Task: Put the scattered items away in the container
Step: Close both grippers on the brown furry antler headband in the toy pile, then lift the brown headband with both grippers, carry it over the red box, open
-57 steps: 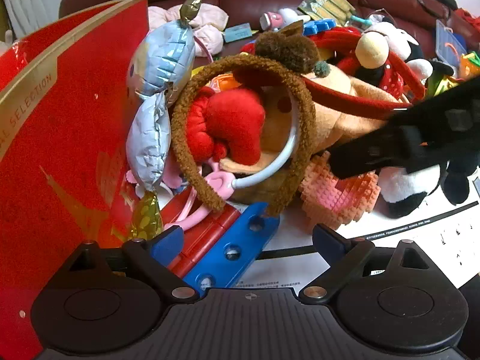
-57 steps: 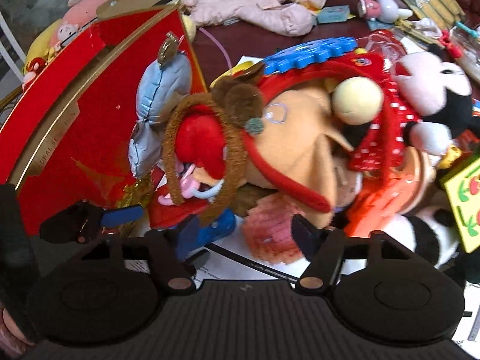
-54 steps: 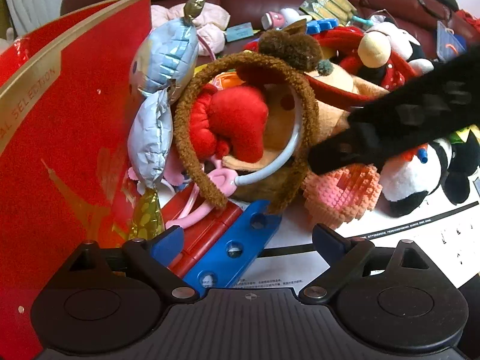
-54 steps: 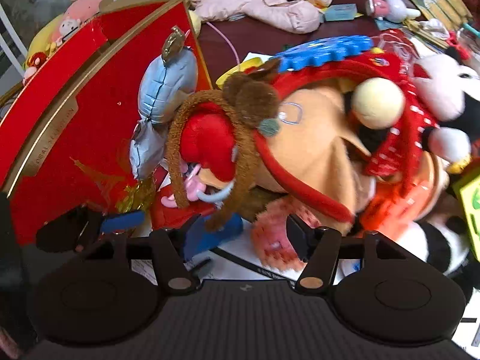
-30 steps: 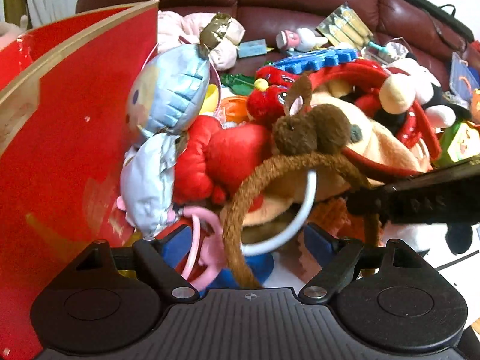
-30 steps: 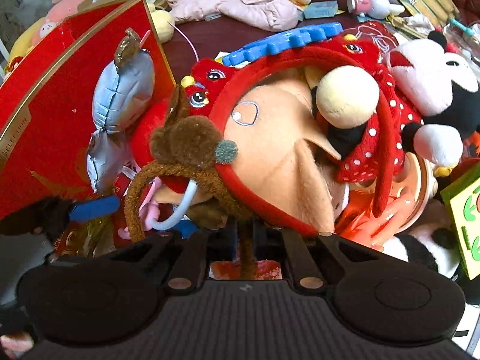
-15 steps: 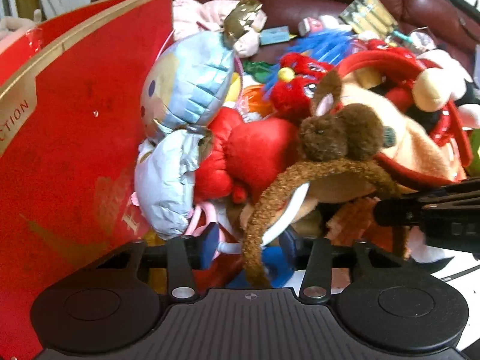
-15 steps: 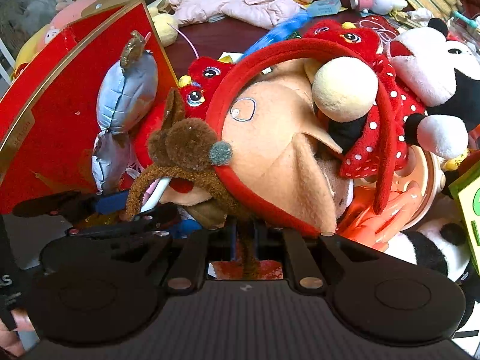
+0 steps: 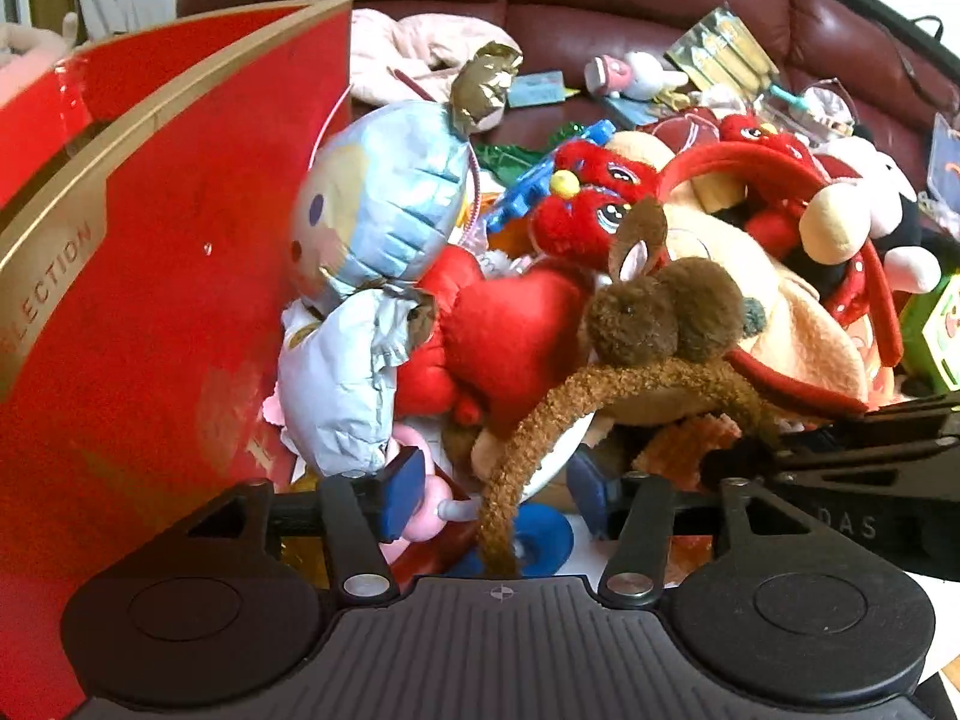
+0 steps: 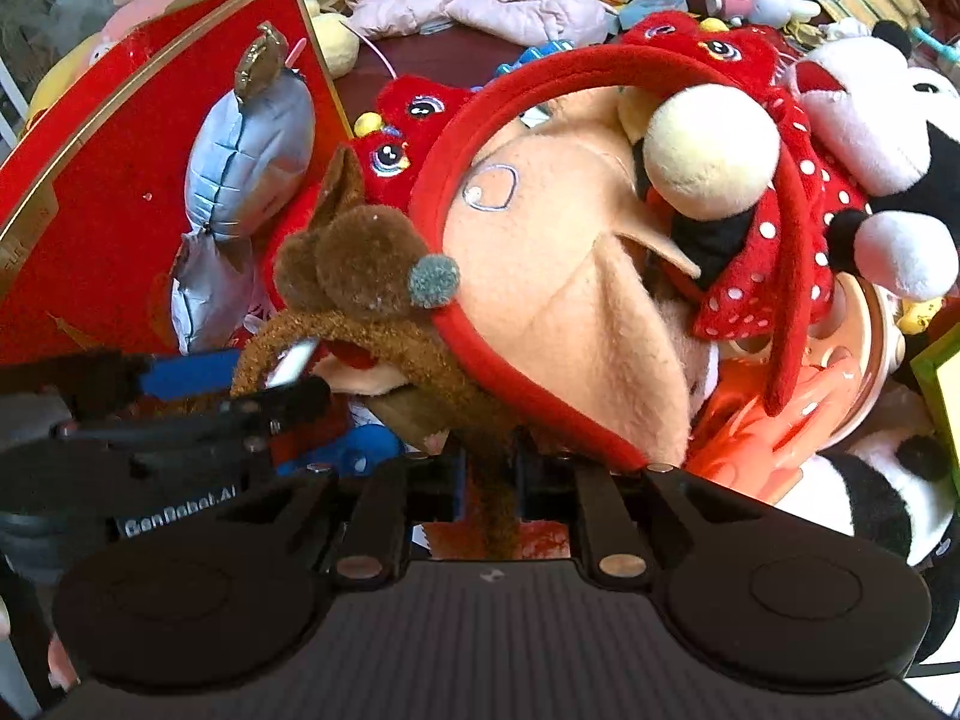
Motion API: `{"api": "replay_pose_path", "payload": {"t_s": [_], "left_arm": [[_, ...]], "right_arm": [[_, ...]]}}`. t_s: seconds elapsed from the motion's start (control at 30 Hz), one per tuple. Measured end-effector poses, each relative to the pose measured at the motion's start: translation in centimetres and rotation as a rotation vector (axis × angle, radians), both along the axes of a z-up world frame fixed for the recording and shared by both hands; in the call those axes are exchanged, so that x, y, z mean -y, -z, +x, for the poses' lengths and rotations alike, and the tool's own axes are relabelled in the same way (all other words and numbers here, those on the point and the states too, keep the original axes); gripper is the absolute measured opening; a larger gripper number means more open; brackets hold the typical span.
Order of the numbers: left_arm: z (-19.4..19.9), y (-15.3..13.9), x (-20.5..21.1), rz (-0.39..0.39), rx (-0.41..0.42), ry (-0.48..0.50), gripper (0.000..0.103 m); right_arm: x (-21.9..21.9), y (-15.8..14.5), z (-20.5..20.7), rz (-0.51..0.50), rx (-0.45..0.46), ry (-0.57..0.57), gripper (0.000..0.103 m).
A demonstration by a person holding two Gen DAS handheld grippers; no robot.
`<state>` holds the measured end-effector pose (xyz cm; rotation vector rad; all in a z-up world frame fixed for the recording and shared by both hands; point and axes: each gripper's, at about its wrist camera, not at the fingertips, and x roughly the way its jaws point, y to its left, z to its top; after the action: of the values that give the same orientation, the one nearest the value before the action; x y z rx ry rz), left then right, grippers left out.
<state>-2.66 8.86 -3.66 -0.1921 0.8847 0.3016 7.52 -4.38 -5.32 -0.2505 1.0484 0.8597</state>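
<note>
A fuzzy brown headband with a brown plush mouse (image 9: 660, 312) (image 10: 360, 264) arches over a pile of toys. My right gripper (image 10: 491, 483) is shut on one leg of the headband. My left gripper (image 9: 492, 495) is open, its blue-padded fingers on either side of the headband's other leg (image 9: 504, 498). The red box (image 9: 150, 276) (image 10: 120, 192) stands open at the left. The left gripper also shows in the right wrist view (image 10: 180, 408).
The pile holds a pale blue foil balloon doll (image 9: 372, 276), a red plush heart (image 9: 510, 336), a red headband (image 10: 540, 78), a peach plush (image 10: 570, 276) and a Minnie plush (image 10: 888, 138). A dark red sofa (image 9: 600, 6) lies behind with more clutter.
My right gripper closed on the headband's leg and lifted it upright. My left gripper moved in around the other leg and narrowed its fingers.
</note>
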Motion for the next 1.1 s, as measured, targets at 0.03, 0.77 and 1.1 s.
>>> {"api": "replay_pose_path", "payload": {"t_s": [0.03,0.77,1.1], "left_arm": [[0.1,-0.1,0.1,-0.004,0.002,0.005,0.067],[-0.3,3.5,2.0,-0.028,-0.121,0.014,0.014],[0.8,4.5,2.9,0.028,-0.144,0.029,0.004]], "right_arm": [[0.1,0.0,0.1,-0.001,-0.004,0.003,0.016],[1.8,1.2,-0.3,-0.022,-0.054,-0.03,0.014],[1.0,1.5,-0.4,-0.05,-0.037,-0.041,0.019]]}}
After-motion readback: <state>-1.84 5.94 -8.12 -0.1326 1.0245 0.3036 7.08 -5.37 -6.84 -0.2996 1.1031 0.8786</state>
